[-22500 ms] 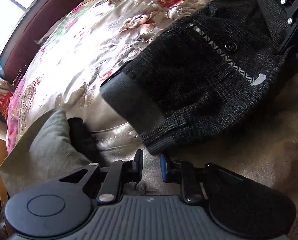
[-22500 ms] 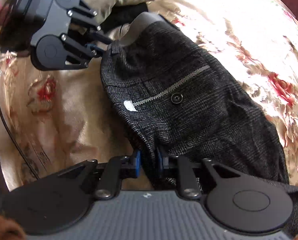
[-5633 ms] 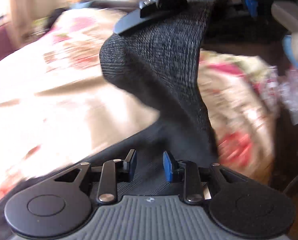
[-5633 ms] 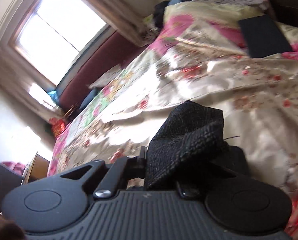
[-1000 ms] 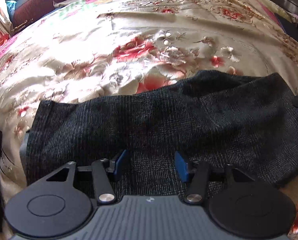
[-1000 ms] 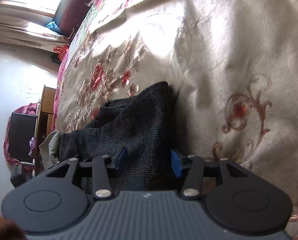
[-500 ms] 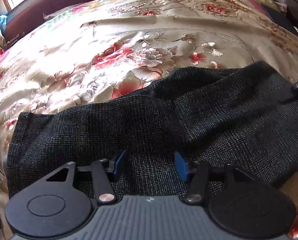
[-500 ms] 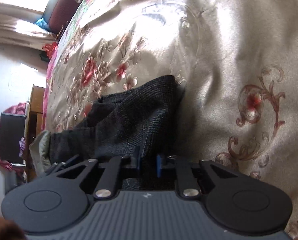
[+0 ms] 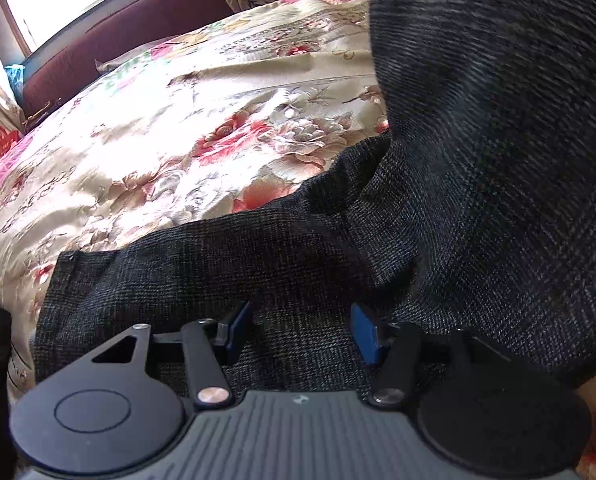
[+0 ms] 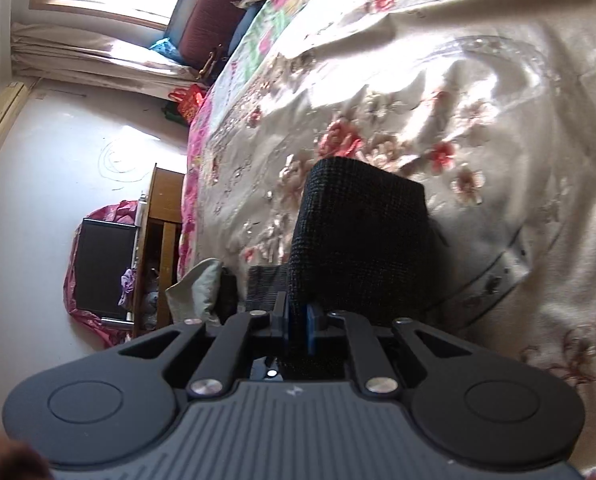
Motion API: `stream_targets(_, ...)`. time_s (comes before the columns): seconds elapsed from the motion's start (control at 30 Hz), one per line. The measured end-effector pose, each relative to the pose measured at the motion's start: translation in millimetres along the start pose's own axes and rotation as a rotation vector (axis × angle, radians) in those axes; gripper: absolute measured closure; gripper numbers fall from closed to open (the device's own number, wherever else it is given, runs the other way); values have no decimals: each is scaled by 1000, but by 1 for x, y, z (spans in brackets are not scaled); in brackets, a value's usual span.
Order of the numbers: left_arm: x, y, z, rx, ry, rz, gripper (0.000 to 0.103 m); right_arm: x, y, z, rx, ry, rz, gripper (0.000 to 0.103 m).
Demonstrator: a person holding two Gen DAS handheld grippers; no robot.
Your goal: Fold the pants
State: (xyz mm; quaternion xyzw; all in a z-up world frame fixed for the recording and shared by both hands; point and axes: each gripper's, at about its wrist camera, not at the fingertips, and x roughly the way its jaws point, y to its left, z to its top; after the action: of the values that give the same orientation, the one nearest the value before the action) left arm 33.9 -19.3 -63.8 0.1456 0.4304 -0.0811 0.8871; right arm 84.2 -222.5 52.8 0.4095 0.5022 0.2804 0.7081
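From where I stand, the left gripper [image 9: 301,330] hangs over the near edge of the pants [image 9: 226,276], its blue pads apart with cloth beneath them, not pinched. The dark woven pants lie on the flowered bedspread [image 9: 170,136], the flat part stretched from about nine o'clock to three o'clock across that gripper's view, long axis running side to side, one squared end out at nine o'clock.

Toward two o'clock the same cloth rears up as a tall flap that fills the upper right of the left view, slightly blurred.

Further right, the right gripper [image 10: 296,326] is clamped on the pants [image 10: 357,240]; its jaws have just drawn together with the fabric between them. The pinched end stands up at twelve o'clock from the pads, and the rest trails down toward ten o'clock, where the flat part lies beside a pale cushion [image 10: 196,286].

As I judge it, the right hand is the one carrying the fold: its end must travel along the long axis toward the nine o'clock end, while the left waits over the middle, near the likely crease.
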Motion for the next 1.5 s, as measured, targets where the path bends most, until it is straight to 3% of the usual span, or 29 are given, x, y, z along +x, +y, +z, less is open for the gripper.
stream_targets(0.17,-20,48,-19,-86,-23,36,35,69,44,-4,-17,57,80,94)
stream_targets(0.2,-22,58,-25,-96,-19,44,35,87,52,-7,-3,77,123,101)
stream_targets(0.27,-20,75,-40,-107,2,41,35,118,73,-15,-37,117,142,101)
stream_targets(0.37,-23,88,-56,-139,3,12,34,153,102,-27,-174,158,45,101)
stream_targets(0.47,-29,94,-59,-210,-20,-43,34,155,104,-33,-278,152,-154,96)
stream_targets(0.6,-32,94,-58,-282,-49,-137,34,159,82,-29,-263,197,-381,95)
stream_targets(0.7,-40,98,-57,-314,-64,-157,34,184,88,-22,-363,210,-509,89)
stream_targets(0.77,-47,105,-61,-357,-55,-176,34,195,93,-17,-375,218,-512,84)
stream_targets(0.83,-52,112,-66,-410,-52,-197,34,205,97,-11,-402,256,-508,73)
stream_targets(0.9,-50,112,-67,-448,-56,-189,33,212,108,-7,-510,276,-552,69)
stream_targets(0.97,-45,106,-63,-420,-71,-136,33,218,119,0,-656,281,-579,68)
stream_targets(1.03,-42,100,-61,-399,-97,-105,33,228,121,11,-776,337,-569,47)
stream_targets(1.1,-39,98,-62,-429,-113,-107,33,240,111,27,-814,408,-566,40)
stream_targets(1.17,-37,97,-63,-447,-122,-97,34,251,96,42,-807,505,-549,40)
stream_targets(1.27,-37,95,-66,-465,-121,-78,35,256,74,58,-655,605,-479,43)
stream_targets(1.33,-38,95,-67,-483,-120,-80,42,252,73,54,-634,634,-445,67)
stream_targets(1.4,-38,95,-65,-498,-109,-93,56,250,81,41,-673,677,-434,83)
stream_targets(1.5,-49,101,-62,-545,-126,-100,59,244,103,29,-684,684,-389,88)
